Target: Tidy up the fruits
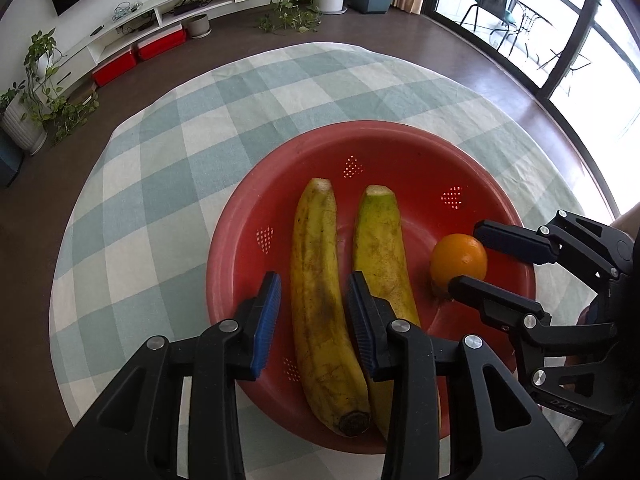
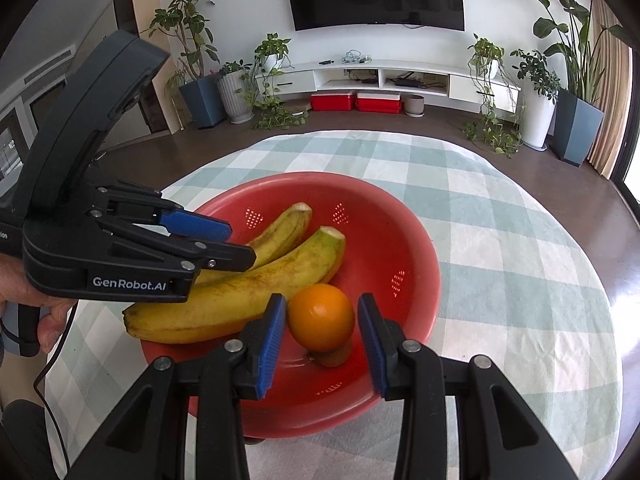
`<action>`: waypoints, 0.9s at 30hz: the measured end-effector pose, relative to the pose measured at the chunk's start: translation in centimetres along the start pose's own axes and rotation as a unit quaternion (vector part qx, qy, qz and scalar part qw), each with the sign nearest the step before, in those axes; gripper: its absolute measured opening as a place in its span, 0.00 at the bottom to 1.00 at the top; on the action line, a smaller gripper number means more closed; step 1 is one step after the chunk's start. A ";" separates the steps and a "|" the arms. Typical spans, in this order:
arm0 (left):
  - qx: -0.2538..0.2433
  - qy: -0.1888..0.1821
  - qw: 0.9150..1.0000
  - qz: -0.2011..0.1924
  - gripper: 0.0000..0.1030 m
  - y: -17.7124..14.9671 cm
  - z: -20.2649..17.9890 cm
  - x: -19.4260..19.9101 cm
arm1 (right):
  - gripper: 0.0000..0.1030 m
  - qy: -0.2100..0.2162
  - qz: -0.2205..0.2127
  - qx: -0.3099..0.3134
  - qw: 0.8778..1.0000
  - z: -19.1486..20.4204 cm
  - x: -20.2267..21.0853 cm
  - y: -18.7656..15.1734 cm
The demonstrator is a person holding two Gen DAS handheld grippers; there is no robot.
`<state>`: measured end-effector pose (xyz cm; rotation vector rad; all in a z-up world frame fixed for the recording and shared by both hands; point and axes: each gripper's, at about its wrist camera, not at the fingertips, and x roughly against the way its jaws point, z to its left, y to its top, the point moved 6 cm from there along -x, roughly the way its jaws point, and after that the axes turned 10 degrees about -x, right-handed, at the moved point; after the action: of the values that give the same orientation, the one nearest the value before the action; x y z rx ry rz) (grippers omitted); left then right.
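A red perforated bowl stands on the checked tablecloth. Two spotted yellow bananas lie in it side by side. The left banana lies between the fingers of my left gripper, which is open: red bowl shows between the left pad and the peel. The second banana lies just right of that gripper. My right gripper is shut on a small orange, pinched at its fingertips low over the bowl's floor.
The green-and-white checked cloth covers a round table. A hand holds the left gripper's handle, and a cable hangs from it. Floor, potted plants and a TV shelf lie beyond the table's edge.
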<state>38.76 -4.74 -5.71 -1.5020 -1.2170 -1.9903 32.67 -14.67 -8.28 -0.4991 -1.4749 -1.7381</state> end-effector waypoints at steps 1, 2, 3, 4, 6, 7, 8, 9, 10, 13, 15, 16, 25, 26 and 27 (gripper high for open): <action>0.000 0.001 1.000 -0.002 0.33 0.0 0.0 0.2 | 0.39 0.000 0.000 0.000 1.000 0.0 0.0 0.0; 0.001 0.004 1.000 -0.004 0.33 -0.1 0.0 0.4 | 0.39 -0.001 -0.001 0.000 1.000 -0.1 0.1 0.0; 0.002 0.007 1.000 -0.006 0.33 -0.2 -0.1 0.7 | 0.39 -0.001 -0.003 -0.001 1.000 -0.1 0.3 0.1; 0.004 0.009 1.000 -0.009 0.35 -0.4 -0.1 1.1 | 0.39 -0.001 -0.005 -0.003 1.000 -0.2 0.4 0.1; 0.013 0.011 1.000 -0.023 0.43 -1.0 -0.1 2.3 | 0.43 -0.004 -0.014 -0.004 1.000 -0.4 1.1 0.3; 0.019 0.012 0.999 -0.033 0.48 -1.4 -0.1 3.2 | 0.49 -0.005 -0.022 -0.007 1.000 -0.5 1.5 0.4; 0.027 0.014 0.999 -0.044 0.50 -1.9 -0.1 4.1 | 0.56 -0.005 -0.029 -0.012 0.999 -0.7 2.1 0.5; 0.035 0.016 0.998 -0.057 0.55 -2.5 -0.1 5.2 | 0.59 -0.003 -0.034 -0.018 0.999 -0.8 2.6 0.7; 0.043 0.017 0.996 -0.070 0.61 -3.1 -0.1 6.3 | 0.64 0.002 -0.038 -0.025 0.999 -0.9 3.3 0.8; 0.055 0.015 0.993 -0.108 0.74 -5.5 -1.0 9.8 | 0.71 0.005 -0.044 -0.035 0.998 -0.6 5.1 1.2; 0.064 0.007 0.989 -0.133 0.81 -7.4 -1.8 12.0 | 0.73 0.011 -0.050 -0.036 0.998 -0.1 6.7 1.1; 0.067 0.004 0.988 -0.142 0.85 -8.4 -2.3 12.8 | 0.76 0.014 -0.050 -0.033 0.998 0.3 7.5 0.9; 0.072 -0.026 0.983 -0.167 0.85 -19.2 -8.4 15.9 | 0.78 0.026 -0.053 0.009 0.998 4.0 14.5 -4.1; 0.071 -0.027 0.984 -0.164 0.85 -20.3 -9.2 15.7 | 0.78 0.026 -0.053 0.007 0.998 4.1 15.0 -5.0; 0.067 -0.029 0.984 -0.160 0.85 -21.2 -10.0 15.7 | 0.78 0.027 -0.054 0.004 0.998 4.3 15.6 -5.9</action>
<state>11.89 2.35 -0.89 -1.3775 -1.6726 -2.0198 17.79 -15.33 0.29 -0.3713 -1.4945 -1.8154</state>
